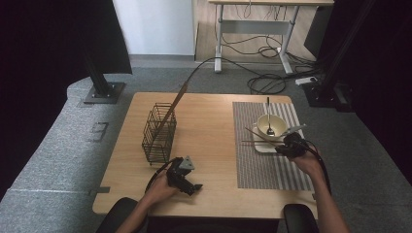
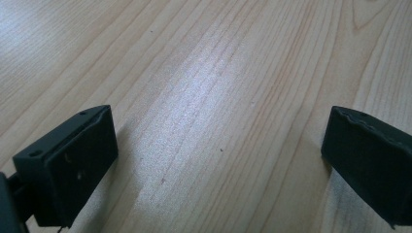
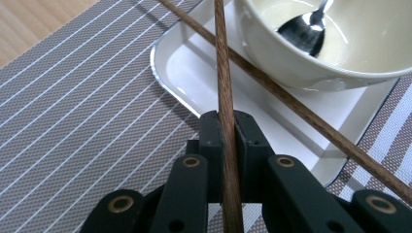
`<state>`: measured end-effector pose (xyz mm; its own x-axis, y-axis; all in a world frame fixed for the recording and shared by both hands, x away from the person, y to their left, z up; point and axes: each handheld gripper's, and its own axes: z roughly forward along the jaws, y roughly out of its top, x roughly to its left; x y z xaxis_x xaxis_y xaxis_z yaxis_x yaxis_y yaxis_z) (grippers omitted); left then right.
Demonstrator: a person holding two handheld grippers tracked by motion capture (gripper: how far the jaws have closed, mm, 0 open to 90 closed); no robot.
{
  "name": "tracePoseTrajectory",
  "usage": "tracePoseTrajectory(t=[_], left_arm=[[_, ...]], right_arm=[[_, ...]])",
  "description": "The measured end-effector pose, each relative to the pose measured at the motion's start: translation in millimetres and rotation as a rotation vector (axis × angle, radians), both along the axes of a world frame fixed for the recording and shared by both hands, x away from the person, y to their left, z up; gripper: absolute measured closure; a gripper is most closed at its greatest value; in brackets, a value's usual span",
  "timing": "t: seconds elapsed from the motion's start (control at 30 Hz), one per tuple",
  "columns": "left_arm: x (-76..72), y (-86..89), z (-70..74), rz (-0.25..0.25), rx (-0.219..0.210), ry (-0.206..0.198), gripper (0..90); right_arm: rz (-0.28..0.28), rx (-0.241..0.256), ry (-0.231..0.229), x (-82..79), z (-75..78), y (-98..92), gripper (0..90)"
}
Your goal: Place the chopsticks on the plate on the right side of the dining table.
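The right gripper (image 3: 227, 127) has its jaws closed tight on a chopstick (image 3: 223, 73), pinching it near one end, so the long free length reaches out over the white tray (image 3: 194, 73) and past the bowl (image 3: 340, 53). A second chopstick (image 3: 291, 104) lies across the tray rim, crossing just under the held one. A spoon (image 3: 303, 30) rests inside the bowl.

The left gripper (image 2: 218, 160) hovers low over the bare table (image 2: 204, 58) with its jaws wide apart, holding nothing.

The main risk is the crossing: lifting or swinging the held chopstick could drag the loose one off the tray or knock it against the bowl. Held so near its end, the stick may also pivot in the jaws. From the high view, the wire basket (image 1: 159, 134) seems to hold another stick already, though that is hard to make out.
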<state>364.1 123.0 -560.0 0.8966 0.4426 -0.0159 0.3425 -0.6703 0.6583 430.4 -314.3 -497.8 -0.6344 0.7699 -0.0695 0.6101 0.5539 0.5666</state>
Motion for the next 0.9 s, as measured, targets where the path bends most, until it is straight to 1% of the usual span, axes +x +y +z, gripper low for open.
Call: tracePoseTrajectory(t=[0.1, 0.23, 0.3, 0.33, 0.43, 0.53, 0.77, 0.9], left_arm=[[0.0, 0.0, 0.0, 0.000, 0.000, 0.000, 0.0], [0.0, 0.0, 0.0, 0.000, 0.000, 0.000, 0.0], [0.0, 0.0, 0.0, 0.000, 0.000, 0.000, 0.0], [0.0, 0.0, 0.0, 0.000, 0.000, 0.000, 0.0], [0.0, 0.0, 0.0, 0.000, 0.000, 0.000, 0.0], [0.1, 0.0, 0.0, -0.001, 0.001, -0.001, 0.0], [0.1, 0.0, 0.0, 0.000, 0.000, -0.001, 0.0], [0.1, 0.0, 0.0, -0.001, 0.001, -0.001, 0.0]], right_arm=[[-0.005, 0.015, 0.002, 2.4, -2.8, -3.1, 82.7], [-0.005, 0.013, 0.013, 6.8, -9.6, -6.9, 82.5], [-0.006, 0.021, 0.018, 8.2, -11.4, -9.2, 81.8], [-0.016, 0.025, 0.022, 9.8, -13.3, -12.3, 80.7], [-0.022, 0.024, 0.025, 11.1, -14.8, -14.6, 79.5], [-0.047, 0.030, 0.032, 14.4, -17.0, -21.8, 76.4], [-0.055, 0.036, 0.034, 16.7, -17.6, -26.3, 72.2], [-0.064, 0.038, 0.028, 16.7, -18.0, -28.0, 69.8]])
